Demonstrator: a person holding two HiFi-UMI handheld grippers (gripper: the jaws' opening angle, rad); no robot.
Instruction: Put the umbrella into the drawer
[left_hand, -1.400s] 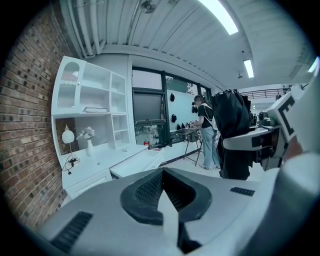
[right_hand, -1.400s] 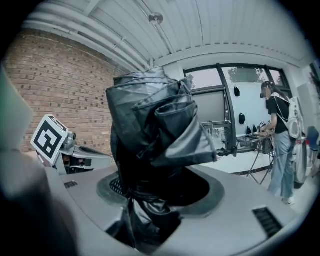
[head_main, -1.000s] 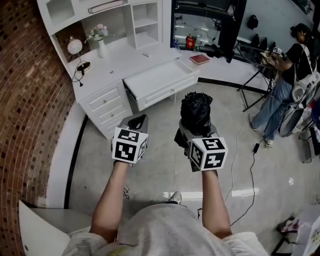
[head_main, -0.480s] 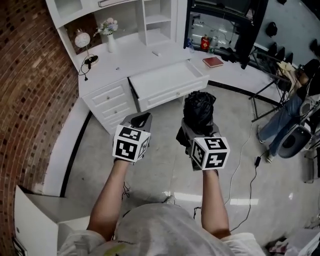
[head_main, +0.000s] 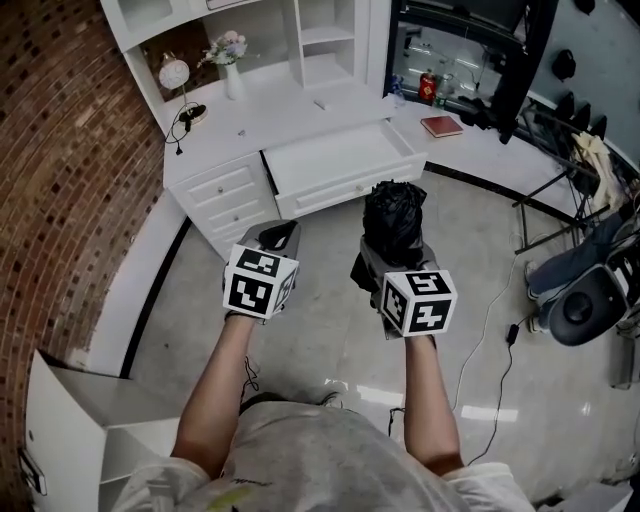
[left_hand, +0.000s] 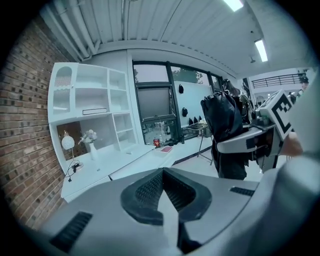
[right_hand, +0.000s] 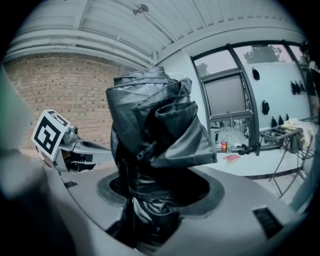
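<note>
The folded black umbrella (head_main: 393, 215) is gripped upright in the fingers (right_hand: 235, 210) of the right gripper (head_main: 392, 255), over the floor and well short of the bench (head_main: 260, 125). The left gripper (head_main: 279, 236) is clenched on nothing. The drawer (head_main: 335, 162) is already pulled open; carrying over and placing are judged to be left.

Flower vase (head_main: 232, 78) stands near a round lamp (head_main: 174, 73).
</note>
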